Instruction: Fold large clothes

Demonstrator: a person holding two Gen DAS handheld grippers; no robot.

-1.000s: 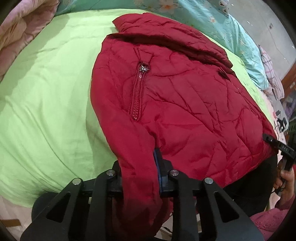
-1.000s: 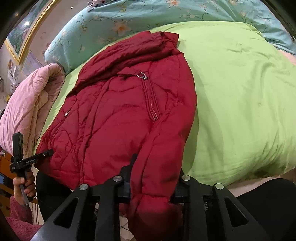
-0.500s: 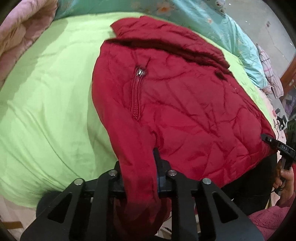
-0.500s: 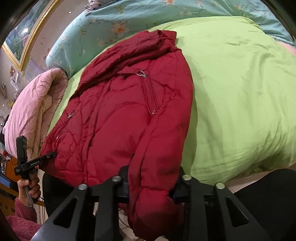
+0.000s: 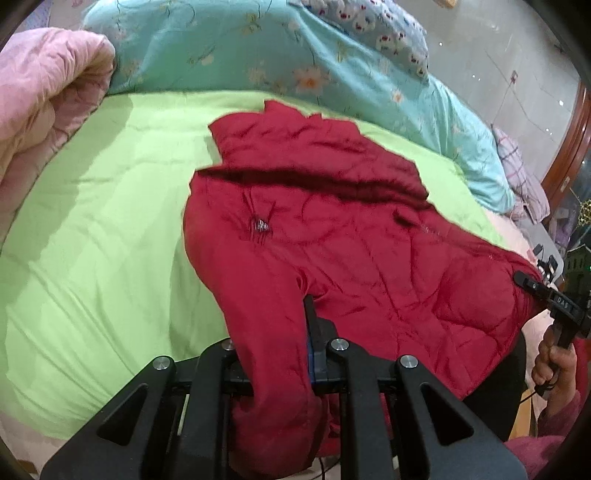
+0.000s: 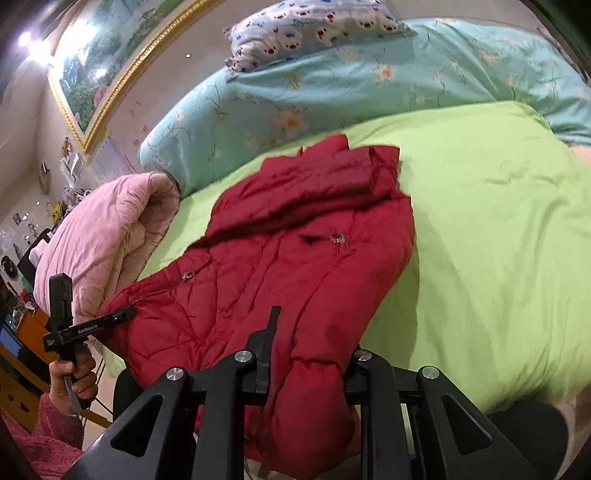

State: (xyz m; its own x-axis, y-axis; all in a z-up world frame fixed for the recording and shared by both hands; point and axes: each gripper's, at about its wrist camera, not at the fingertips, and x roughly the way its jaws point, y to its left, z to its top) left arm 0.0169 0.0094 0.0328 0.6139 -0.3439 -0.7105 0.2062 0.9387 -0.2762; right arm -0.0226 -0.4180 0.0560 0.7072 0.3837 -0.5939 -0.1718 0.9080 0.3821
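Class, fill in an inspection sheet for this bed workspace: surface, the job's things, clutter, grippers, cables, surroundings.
Surface: green quilt, wrinkled.
Job's things: red jacket spread on the quilt, hem end towards the cameras, collar end far.
Clutter: pink quilt rolled at one side; floral quilt and pillow at the head.
Grippers: left gripper shut on a jacket corner; right gripper shut on the other; both jaws have just been closing.
Cables: thin cord below the right hand.
Surroundings: framed painting on the wall.
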